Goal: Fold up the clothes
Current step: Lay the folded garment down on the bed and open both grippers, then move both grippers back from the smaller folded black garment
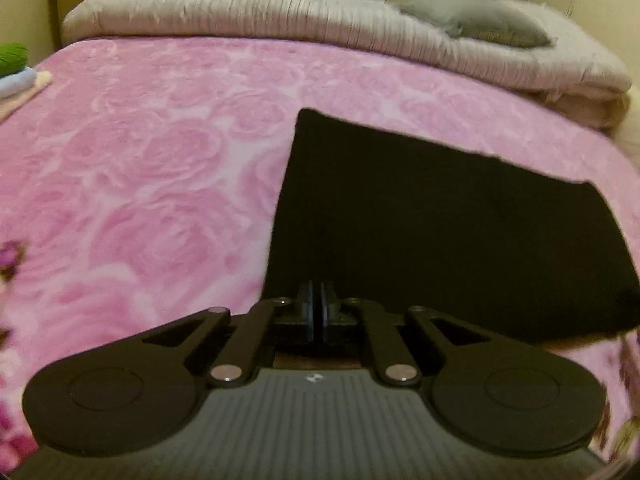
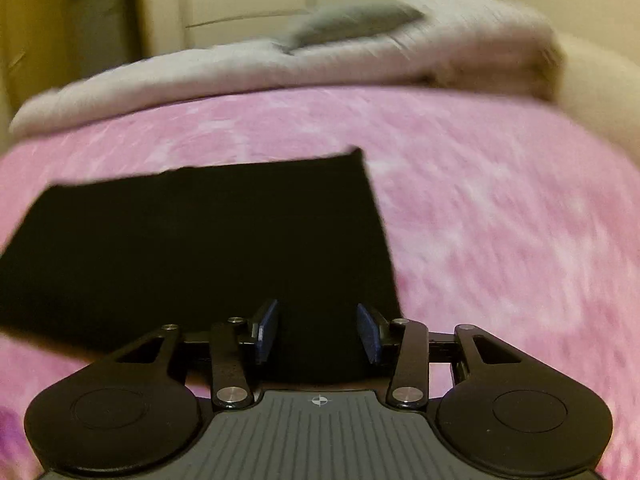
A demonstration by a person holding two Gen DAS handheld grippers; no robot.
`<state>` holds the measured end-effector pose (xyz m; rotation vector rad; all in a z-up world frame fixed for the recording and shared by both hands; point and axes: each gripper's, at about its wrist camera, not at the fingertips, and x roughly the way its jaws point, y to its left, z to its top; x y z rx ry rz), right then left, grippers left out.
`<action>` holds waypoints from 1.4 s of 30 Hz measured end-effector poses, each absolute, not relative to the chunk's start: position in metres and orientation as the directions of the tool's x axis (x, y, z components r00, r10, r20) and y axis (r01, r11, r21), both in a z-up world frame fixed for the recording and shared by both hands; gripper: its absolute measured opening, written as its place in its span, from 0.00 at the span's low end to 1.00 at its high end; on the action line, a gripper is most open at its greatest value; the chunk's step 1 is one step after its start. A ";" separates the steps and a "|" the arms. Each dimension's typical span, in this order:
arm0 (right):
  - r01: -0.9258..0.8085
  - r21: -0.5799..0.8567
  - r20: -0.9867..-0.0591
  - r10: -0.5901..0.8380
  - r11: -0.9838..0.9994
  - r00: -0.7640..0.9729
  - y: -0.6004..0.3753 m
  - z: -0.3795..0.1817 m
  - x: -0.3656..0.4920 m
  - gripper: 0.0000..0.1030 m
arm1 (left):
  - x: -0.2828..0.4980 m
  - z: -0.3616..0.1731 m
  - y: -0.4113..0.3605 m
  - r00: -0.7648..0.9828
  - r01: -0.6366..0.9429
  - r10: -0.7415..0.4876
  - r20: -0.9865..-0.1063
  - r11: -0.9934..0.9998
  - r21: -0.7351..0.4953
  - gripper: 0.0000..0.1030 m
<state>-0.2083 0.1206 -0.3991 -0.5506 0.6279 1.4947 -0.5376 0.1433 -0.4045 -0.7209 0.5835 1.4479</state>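
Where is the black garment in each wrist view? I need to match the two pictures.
Left wrist view: the black garment fills the centre-right, on the pink blanket, its near edge at the left gripper.
Right wrist view: the black garment fills the centre-left, running under the right gripper, whose pads stand apart.
Shared landmark: the grey pillow on the folded pale quilt at the far side.

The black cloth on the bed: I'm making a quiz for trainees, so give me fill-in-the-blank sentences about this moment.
1. The black cloth lies on a ____ blanket with a rose pattern.
2. The right tool has its jaws ____.
3. The left tool has its jaws ____.
4. The pillow on the folded quilt is ____.

Missing words: pink; open; shut; grey
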 end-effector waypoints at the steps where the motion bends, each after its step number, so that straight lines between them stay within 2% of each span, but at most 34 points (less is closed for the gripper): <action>1: -0.997 0.066 -0.695 0.719 0.042 -0.016 0.119 -0.394 -0.205 0.41 | -0.536 -0.400 0.138 0.042 -0.997 0.666 -0.745 -0.023 -0.076 0.06; 4: -0.997 0.043 -0.725 0.689 0.070 0.018 0.110 -0.381 -0.209 0.42 | -0.530 -0.390 0.122 0.016 -0.999 0.644 -0.765 -0.028 -0.045 0.09; 5: -0.998 0.039 -0.730 0.683 0.055 0.009 0.106 -0.379 -0.211 0.42 | -0.527 -0.390 0.117 0.010 -0.999 0.635 -0.772 -0.028 -0.035 0.13; 13: -0.996 0.082 -0.795 0.606 0.045 -0.038 0.051 -0.380 -0.237 0.42 | -0.503 -0.379 0.065 0.027 -1.000 0.585 -0.810 0.006 -0.029 0.19; 20: -0.996 0.078 -0.767 0.640 0.033 -0.039 0.013 -0.347 -0.253 0.42 | -0.488 -0.349 0.020 0.060 -0.998 0.629 -0.775 0.063 -0.026 0.26; 42: -0.994 0.101 -0.707 0.705 0.031 -0.050 -0.070 -0.308 -0.251 0.42 | -0.474 -0.306 -0.066 0.052 -0.996 0.712 -0.700 0.093 0.020 0.31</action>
